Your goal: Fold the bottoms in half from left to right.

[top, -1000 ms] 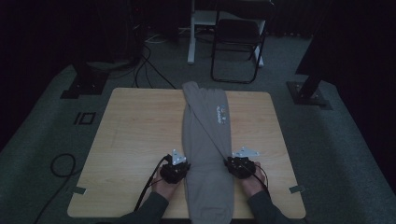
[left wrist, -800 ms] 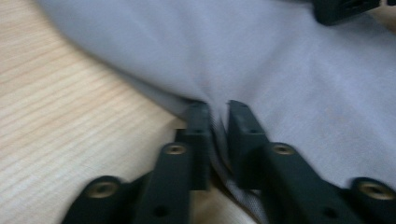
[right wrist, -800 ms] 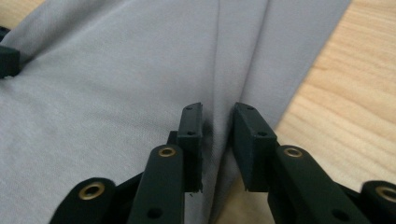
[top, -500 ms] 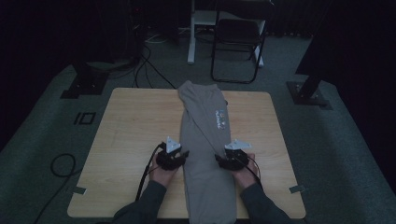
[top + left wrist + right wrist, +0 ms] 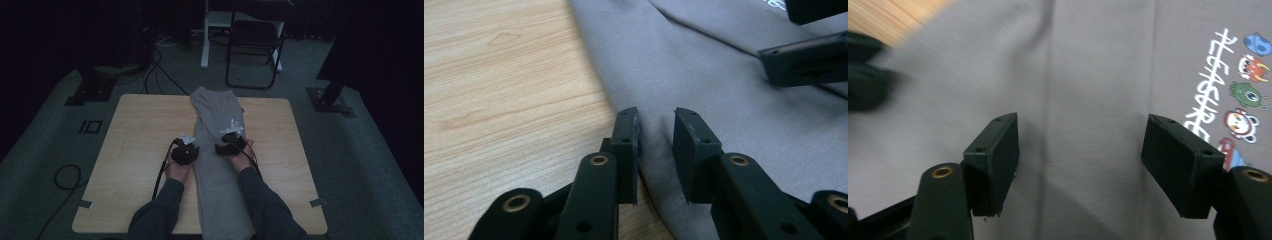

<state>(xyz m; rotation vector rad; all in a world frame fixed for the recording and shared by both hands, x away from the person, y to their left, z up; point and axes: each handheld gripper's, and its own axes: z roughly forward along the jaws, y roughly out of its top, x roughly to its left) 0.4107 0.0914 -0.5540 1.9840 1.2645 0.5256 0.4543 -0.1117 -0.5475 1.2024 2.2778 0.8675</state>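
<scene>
Grey garment's (image 5: pixel 216 165) near end off-frame.

Dark grey long sleeves (image 5: pixel 162 210) cover both forearms; matt black two-jaw grippers (image 5: pixel 656 150) carry brass-coloured rivets (image 5: pixel 599 160); black cables (image 5: pixel 161 172) trail toward six o'clock.

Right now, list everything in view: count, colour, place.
garment: one, grey, folded long down the table's middle, small colourful print near its right edge
table: one, light wood, centre of the floor
chair: one, dark, beyond the table
white stand: one, left of the chair
cables: several, black, on the grey floor behind and left of the table
left gripper: one, black, jaws narrowly open over the garment's left edge
right gripper: one, black, jaws wide open over the garment
</scene>
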